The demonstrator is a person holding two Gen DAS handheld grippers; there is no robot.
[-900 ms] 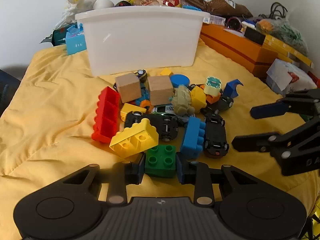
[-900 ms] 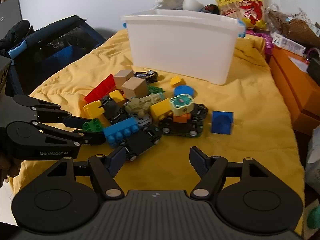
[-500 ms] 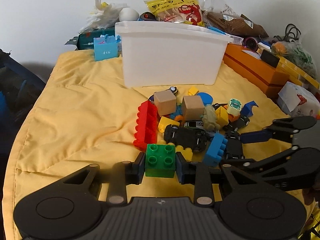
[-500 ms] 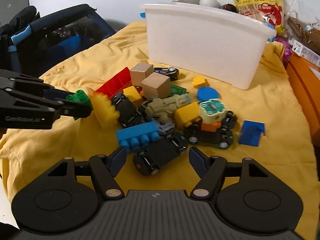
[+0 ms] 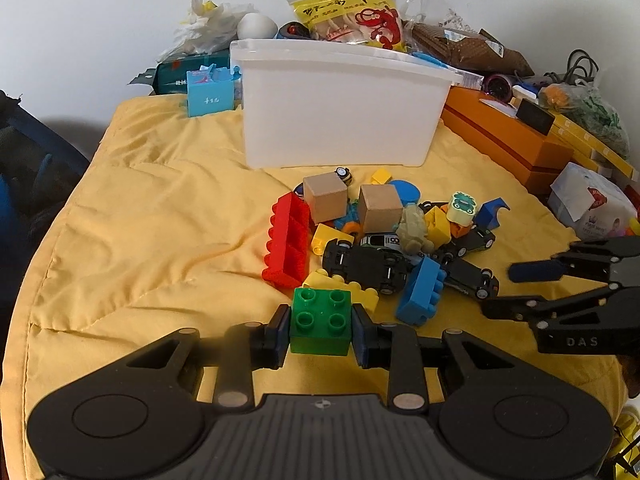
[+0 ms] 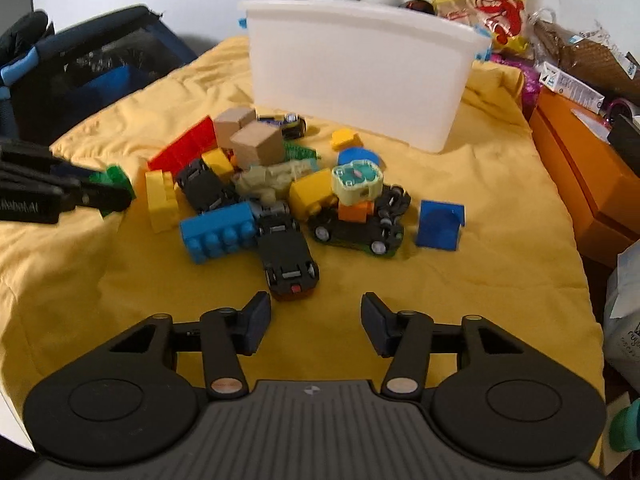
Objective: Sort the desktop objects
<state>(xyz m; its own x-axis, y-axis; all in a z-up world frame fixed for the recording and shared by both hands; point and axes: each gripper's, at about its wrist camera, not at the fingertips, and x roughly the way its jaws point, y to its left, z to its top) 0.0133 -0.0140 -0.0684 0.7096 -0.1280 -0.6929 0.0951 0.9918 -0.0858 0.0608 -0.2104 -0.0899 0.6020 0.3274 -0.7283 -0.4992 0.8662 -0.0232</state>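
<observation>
My left gripper (image 5: 320,326) is shut on a green four-stud brick (image 5: 320,320) and holds it above the yellow cloth, in front of the toy pile; the brick also shows at the left of the right wrist view (image 6: 114,178). The pile holds a red brick (image 5: 286,248), a blue brick (image 5: 420,292), two wooden cubes (image 5: 326,198), yellow bricks and black toy cars (image 5: 364,260). A white bin (image 5: 340,108) stands behind the pile. My right gripper (image 6: 316,320) is open and empty, just in front of a black car (image 6: 288,260).
Orange boxes (image 5: 512,140) and a tissue pack (image 5: 588,200) line the right side. A blue box (image 5: 210,94), bags and snack packets sit behind the bin. A dark bag (image 6: 80,64) lies off the cloth's left edge. A blue arch block (image 6: 440,226) lies apart at right.
My left gripper has lifted the green brick out of the pile and drawn back from it. My right gripper has moved closer to the black car.
</observation>
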